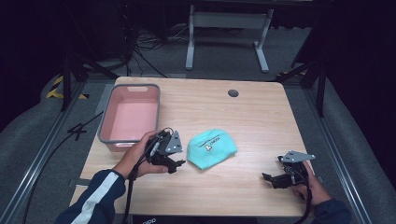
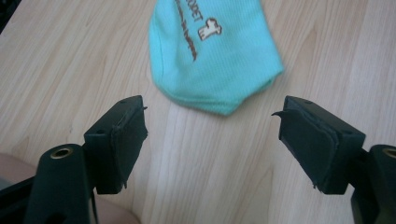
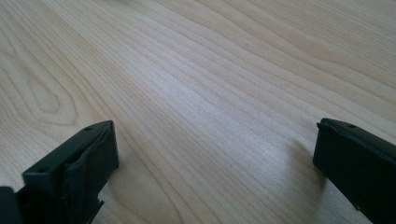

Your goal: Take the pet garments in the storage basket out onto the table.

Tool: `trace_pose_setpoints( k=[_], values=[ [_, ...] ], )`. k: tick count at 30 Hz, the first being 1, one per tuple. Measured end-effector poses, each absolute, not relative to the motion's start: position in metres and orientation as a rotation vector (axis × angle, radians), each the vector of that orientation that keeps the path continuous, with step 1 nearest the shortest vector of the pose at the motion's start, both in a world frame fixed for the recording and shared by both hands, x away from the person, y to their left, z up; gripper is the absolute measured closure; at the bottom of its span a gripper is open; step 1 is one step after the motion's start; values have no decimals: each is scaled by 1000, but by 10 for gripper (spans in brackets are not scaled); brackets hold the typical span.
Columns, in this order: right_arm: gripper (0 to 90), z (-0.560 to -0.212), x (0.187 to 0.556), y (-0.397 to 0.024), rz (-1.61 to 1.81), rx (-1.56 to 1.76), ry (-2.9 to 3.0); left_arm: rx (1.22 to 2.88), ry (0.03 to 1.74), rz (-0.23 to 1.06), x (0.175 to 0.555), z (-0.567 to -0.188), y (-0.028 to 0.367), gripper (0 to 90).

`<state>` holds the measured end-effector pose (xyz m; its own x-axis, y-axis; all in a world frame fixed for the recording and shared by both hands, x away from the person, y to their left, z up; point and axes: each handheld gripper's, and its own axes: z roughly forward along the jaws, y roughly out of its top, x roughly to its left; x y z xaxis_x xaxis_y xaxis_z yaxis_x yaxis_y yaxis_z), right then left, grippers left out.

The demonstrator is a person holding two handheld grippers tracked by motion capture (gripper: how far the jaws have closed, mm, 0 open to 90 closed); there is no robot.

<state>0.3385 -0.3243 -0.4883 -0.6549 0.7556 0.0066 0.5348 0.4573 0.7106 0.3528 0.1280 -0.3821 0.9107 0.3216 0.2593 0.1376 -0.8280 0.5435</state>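
A teal knit cap point(image 1: 211, 148) with a small printed logo lies flat near the middle of the wooden table point(image 1: 252, 116). My left gripper point(image 1: 176, 164) hovers just left of it, open, with nothing between its jaws. In the left gripper view the cap point(image 2: 212, 51) lies just beyond the open gripper point(image 2: 210, 123), its nearest corner close to the gap. My right gripper point(image 1: 267, 178) rests low near the table's front right, open and apart from the cap. The right gripper view has bare wood between the spread jaws of that gripper point(image 3: 215, 140).
A pink tub with a grey rim point(image 1: 131, 114) stands at the table's left side, just behind my left hand. A round grommet hole point(image 1: 233, 93) sits near the far edge. Cables lie on the floor beyond the table.
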Motion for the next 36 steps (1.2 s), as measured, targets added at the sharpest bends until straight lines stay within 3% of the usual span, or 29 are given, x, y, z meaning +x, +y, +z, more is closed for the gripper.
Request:
trace_pose_setpoints(
  k=[23,30,36],
  values=[
    [4,-488,339,-324,1006,1100,2401,2553,584,527,325,-431,233,224],
    [4,-488,339,-325,1006,1095,2405,2469,762,442,321,-447,263,228],
    [4,-488,339,-325,1006,1094,2407,2431,801,419,314,-454,283,223]
  ],
)
